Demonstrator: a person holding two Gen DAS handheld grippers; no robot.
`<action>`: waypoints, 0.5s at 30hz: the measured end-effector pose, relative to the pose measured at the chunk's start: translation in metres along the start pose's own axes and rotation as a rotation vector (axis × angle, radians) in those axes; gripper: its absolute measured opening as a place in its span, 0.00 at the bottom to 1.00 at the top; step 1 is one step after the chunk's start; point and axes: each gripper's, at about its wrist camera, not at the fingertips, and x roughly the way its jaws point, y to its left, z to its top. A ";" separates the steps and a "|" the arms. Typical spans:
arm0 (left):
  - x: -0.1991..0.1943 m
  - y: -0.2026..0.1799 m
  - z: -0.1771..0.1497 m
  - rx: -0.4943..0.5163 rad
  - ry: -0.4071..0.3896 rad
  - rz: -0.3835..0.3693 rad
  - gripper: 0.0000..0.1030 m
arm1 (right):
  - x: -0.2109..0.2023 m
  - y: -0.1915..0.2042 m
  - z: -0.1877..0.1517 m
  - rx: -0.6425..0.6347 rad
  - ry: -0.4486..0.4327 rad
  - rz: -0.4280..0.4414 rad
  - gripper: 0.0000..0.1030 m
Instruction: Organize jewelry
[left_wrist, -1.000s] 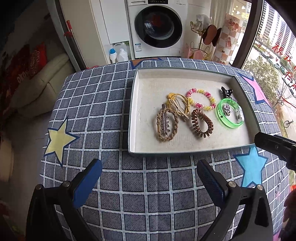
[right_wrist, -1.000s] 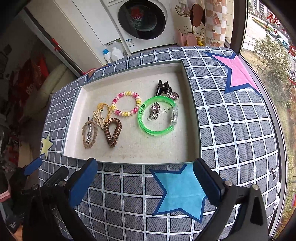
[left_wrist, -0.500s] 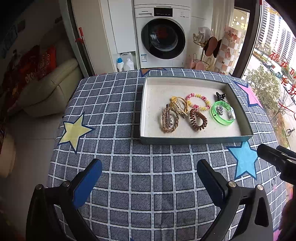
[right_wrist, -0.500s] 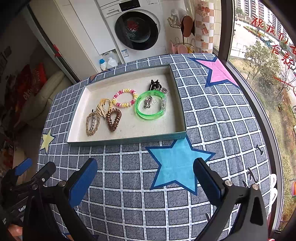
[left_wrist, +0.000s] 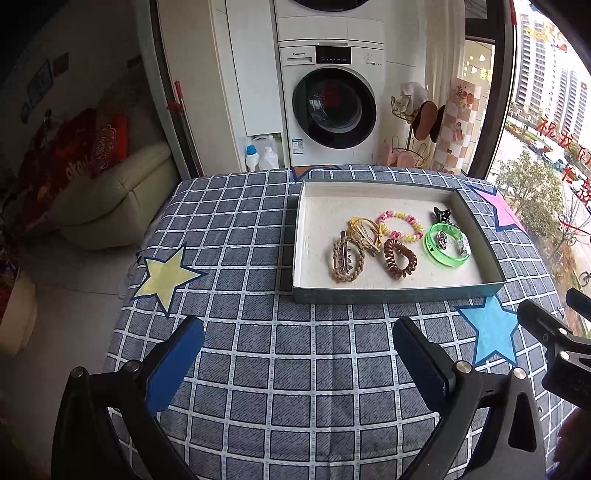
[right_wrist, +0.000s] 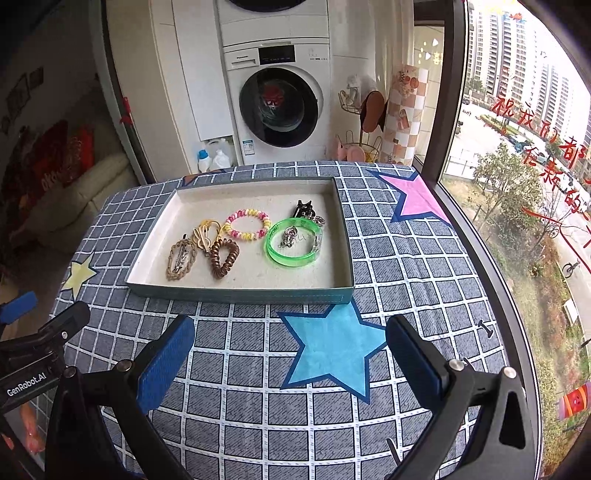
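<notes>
1. Left wrist view: our left gripper (left_wrist: 297, 354) hangs agape and empty over the cloth (left_wrist: 258, 362); the tray (left_wrist: 399, 295) lies ahead and to its right.
2. Our right gripper (right_wrist: 290, 352), also wide and empty, faces the tray squarely, so we judge it nearer.
3. Jewelry sits inside the tray: green bangle (right_wrist: 293, 246), brown coil (right_wrist: 223, 258), beaded bracelet (right_wrist: 246, 224).
4. Writing: "GenRobot.AI" on the left gripper's body; the washer's (right_wrist: 279, 107) badge is unreadable.

Both tools are the same build: the left gripper (left_wrist: 297, 363) and right gripper (right_wrist: 290, 360) each have black plastic arms with triangular cut-outs, silver screw heads at the joints, and flat fingers (left_wrist: 175, 363) faced with textured blue pads. White "GenRobot.AI" lettering (right_wrist: 26, 385) marks the left one's black body.
</notes>
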 end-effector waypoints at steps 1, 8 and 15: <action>0.001 0.000 0.000 0.002 0.002 0.003 1.00 | 0.000 0.000 0.000 -0.003 -0.004 -0.001 1.00; 0.009 0.001 -0.004 -0.008 0.013 -0.002 1.00 | 0.002 0.003 -0.003 -0.014 -0.030 0.005 1.00; 0.015 0.000 -0.006 -0.007 0.013 -0.013 1.00 | 0.006 0.004 -0.007 0.000 -0.041 0.014 1.00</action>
